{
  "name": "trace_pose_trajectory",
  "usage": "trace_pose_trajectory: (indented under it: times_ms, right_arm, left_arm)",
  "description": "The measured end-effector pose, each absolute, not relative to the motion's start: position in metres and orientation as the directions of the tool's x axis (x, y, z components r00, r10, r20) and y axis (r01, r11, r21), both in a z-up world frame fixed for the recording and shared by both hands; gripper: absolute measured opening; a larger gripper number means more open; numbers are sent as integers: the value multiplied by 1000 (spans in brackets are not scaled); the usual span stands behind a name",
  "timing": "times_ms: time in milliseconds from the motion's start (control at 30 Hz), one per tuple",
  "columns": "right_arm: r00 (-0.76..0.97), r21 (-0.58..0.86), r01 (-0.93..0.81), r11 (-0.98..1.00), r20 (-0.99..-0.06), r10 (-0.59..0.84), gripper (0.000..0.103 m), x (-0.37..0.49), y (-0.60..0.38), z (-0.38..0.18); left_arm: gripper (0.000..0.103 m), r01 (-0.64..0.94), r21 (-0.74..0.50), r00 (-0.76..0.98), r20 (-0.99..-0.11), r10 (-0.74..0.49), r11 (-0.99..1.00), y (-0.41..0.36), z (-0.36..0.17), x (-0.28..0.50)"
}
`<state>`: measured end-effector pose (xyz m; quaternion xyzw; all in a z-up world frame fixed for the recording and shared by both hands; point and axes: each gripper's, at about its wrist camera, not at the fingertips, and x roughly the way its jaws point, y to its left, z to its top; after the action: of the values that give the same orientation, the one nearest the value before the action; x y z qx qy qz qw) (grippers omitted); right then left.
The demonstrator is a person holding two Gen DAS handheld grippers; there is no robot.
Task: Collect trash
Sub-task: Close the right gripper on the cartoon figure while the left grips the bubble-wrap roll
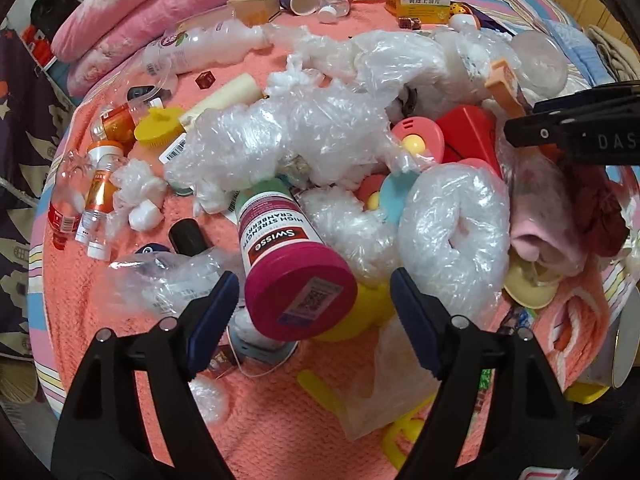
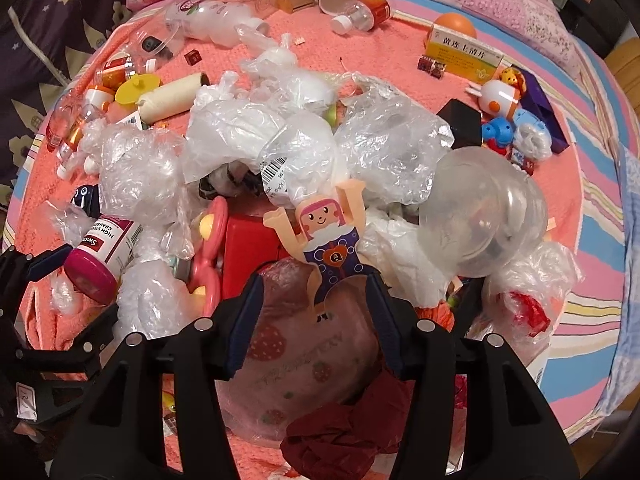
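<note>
Coral-pink bedding covers the bed (image 1: 120,360), strewn with crumpled clear plastic, small bottles and toys. From the left wrist view, the left gripper (image 1: 314,304) stands wide open and holds nothing; the Swisse bottle (image 1: 288,256) lies on its side between the fingers, magenta cap nearest the gripper, its long axis running away toward the plastic wrap heap (image 1: 288,132). From the right wrist view, the right gripper (image 2: 316,312) is also open and empty, poised over a pink strawberry-print bag (image 2: 304,364) just beside the bottle's heap. Judging by this, the left gripper is nearer the bottle and would close across its cap.
</note>
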<state>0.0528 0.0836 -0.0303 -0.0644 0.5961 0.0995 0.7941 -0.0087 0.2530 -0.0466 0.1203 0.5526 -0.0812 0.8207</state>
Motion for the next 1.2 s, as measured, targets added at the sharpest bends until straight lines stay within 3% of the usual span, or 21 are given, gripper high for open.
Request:
trace_pose_trajectory:
  times_ms: [133,333,433,600,833,1200]
  right_arm:
    - [263,23,-234,972,-961,86,56,52,84,-31]
    - [232,47,-241,969,-967,104,57,52,89,-35]
    - [222,63,-241,968,-968,118,57,52,89,-37]
    - [229,49,-245,968,-968,107,57,51,91,-37]
    - [217,57,-232,971,-970,108,57,53,89,-42]
    - [217,58,-227,972,-970,108,57,54,91,-42]
  left_arm:
    - [83,260,54,355,-934,-44,964,256,-36,-12]
    - [84,296,71,358,-933,-42,953,249,-28,-19]
    - [93,285,28,351,-933,-78,958,253,-23,-19]
    - [93,307,51,343,-937,-61,950,245,-27,-21]
    - [95,296,-33,362,-921,-144,955,255,-6,-24]
    - [95,354,-19,274,-954,-123,935,227,-46,-23]
